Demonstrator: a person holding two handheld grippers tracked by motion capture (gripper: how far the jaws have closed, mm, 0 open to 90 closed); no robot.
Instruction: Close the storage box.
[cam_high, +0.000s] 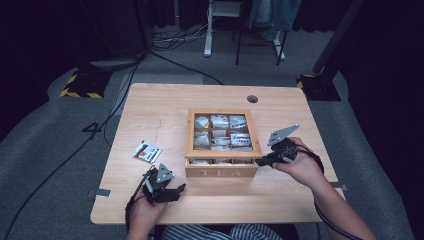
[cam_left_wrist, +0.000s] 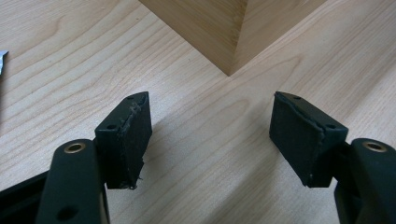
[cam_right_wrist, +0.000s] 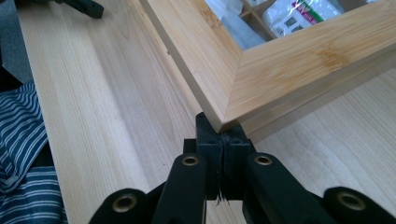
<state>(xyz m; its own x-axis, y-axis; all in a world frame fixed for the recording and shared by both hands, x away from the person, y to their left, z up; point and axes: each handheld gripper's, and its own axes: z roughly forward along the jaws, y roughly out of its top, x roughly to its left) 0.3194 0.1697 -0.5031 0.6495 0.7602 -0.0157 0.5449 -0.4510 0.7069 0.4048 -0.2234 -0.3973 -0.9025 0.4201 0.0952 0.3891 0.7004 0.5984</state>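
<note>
Squarely set, the tea box (cam_high: 222, 172) fronts the person — right gripper (cam_high: 261, 161) closed at its corner, left gripper (cam_high: 181, 189) apart.

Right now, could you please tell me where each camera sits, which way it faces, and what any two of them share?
High view: above the person's side, looking forward and down on the table and tea box; forearms and both grippers show.
Left gripper view: on the left gripper, open jaws facing a box corner.
Right gripper view: on the right gripper, shut jaws at the box's lid corner; a striped garment shows.
All three share the box.
</note>
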